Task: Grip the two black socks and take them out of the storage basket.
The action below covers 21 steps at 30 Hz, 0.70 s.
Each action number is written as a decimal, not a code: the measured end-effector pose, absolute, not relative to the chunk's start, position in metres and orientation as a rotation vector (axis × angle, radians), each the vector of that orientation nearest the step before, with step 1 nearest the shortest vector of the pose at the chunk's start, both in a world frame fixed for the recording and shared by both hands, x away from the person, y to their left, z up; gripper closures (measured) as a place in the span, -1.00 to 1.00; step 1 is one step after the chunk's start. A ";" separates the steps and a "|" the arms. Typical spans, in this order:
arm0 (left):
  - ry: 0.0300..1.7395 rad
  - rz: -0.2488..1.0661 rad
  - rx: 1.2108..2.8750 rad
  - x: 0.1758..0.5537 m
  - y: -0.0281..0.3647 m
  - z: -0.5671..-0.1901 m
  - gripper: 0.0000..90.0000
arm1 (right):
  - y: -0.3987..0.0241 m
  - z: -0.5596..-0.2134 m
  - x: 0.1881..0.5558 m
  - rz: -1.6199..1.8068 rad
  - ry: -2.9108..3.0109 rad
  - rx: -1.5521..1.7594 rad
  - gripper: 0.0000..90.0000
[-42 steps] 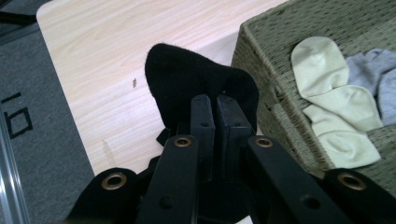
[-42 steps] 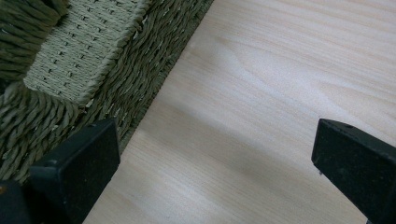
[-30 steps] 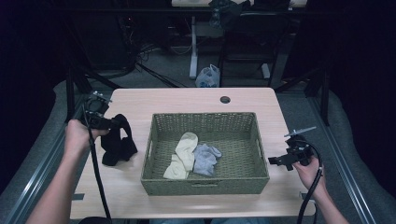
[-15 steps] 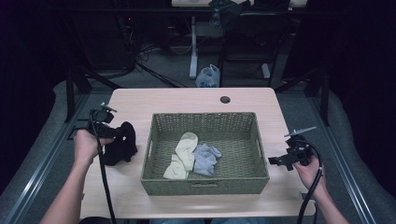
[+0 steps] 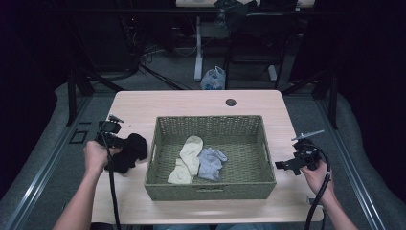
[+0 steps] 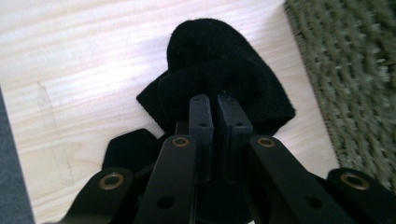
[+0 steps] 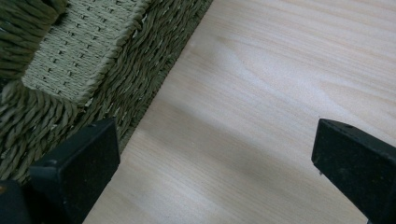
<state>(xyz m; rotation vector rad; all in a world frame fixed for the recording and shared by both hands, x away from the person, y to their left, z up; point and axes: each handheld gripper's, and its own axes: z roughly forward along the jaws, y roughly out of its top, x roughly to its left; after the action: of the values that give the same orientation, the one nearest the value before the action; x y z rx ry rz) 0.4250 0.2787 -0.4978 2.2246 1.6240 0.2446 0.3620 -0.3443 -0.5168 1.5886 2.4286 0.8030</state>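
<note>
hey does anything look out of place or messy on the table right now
One thing: a black sock lies crumpled on the table left of the basket, while the cream sock and grey sock are inside it. The left gripper is shut on it. Nothing looks spilled or damaged.

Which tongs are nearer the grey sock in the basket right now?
Right, narrowly. The right tongs hang open outside the basket's right wall; the left tongs grip the black sock beyond its left wall, farther from the grey sock.
</note>
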 end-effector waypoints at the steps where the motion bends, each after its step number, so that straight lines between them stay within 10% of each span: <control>1: 1.630 0.242 2.218 0.425 0.279 -0.500 0.89 | -0.344 -0.517 0.362 0.809 2.426 1.590 -0.99; 10: 1.680 0.157 2.158 0.429 0.284 -0.522 0.73 | -0.344 -0.517 0.362 0.804 2.431 1.587 -0.99; 21: 1.643 0.263 2.096 0.406 0.291 -0.486 -0.62 | -0.344 -0.517 0.362 0.797 2.433 1.588 -0.99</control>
<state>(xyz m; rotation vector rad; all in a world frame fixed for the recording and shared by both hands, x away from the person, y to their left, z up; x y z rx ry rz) 0.4060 0.2915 -0.4864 2.0963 1.6431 0.2630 0.3620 -0.3437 -0.5167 1.5882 2.4325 0.7971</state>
